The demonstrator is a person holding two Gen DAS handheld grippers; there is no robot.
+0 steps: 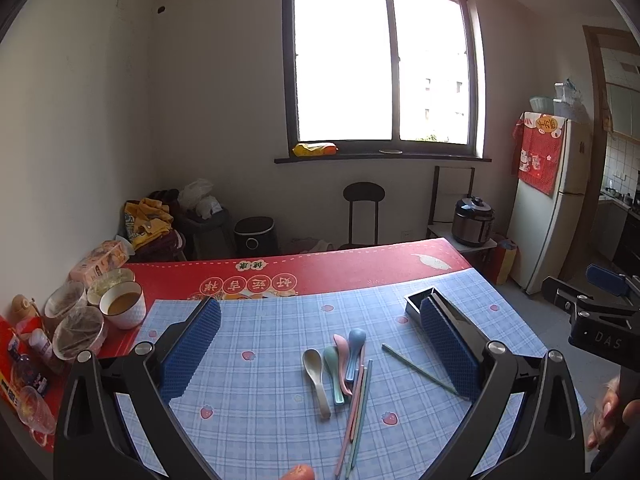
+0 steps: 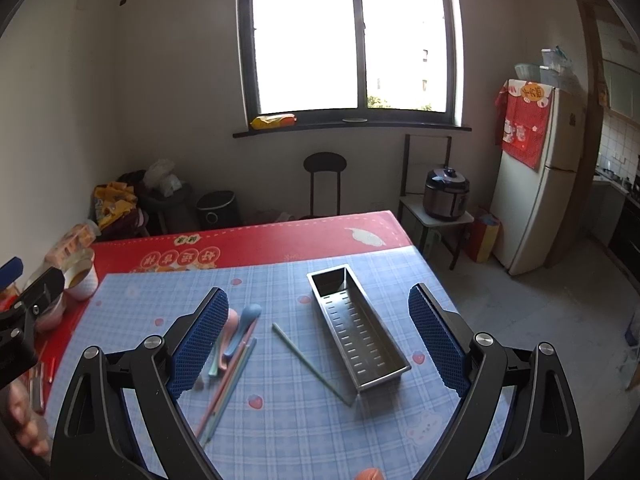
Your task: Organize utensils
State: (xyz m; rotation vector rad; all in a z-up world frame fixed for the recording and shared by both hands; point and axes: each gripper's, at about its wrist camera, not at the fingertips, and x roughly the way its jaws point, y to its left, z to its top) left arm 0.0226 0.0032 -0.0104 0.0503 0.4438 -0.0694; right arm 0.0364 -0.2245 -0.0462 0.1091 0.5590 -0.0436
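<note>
Both tongs are spread wide and carry nothing. My left tongs hover above the utensil pile, touching none of it; my right tongs hover over the metal tray and the stray green chopstick, also clear of both.

Progress: nothing sorted yet, as far as I can judge. Tray is bare inside, perforated floor fully visible.

Left to move, all lying on the blue checked mat on the counter:
- four spoons in a fan: beige spoon, green spoon, pink spoon, blue spoon
- a bundle of pink and green chopsticks just beside the spoon handles, partly overlapping them; exact count hard to tell
- the single green chopstick, apart from the pile, its near end just beside the tray's near corner

Tray sits to the right of the pile, long axis running away from me, well within reach of the right side.

Bowls and bottles at the counter's left edge look unrelated.
</note>
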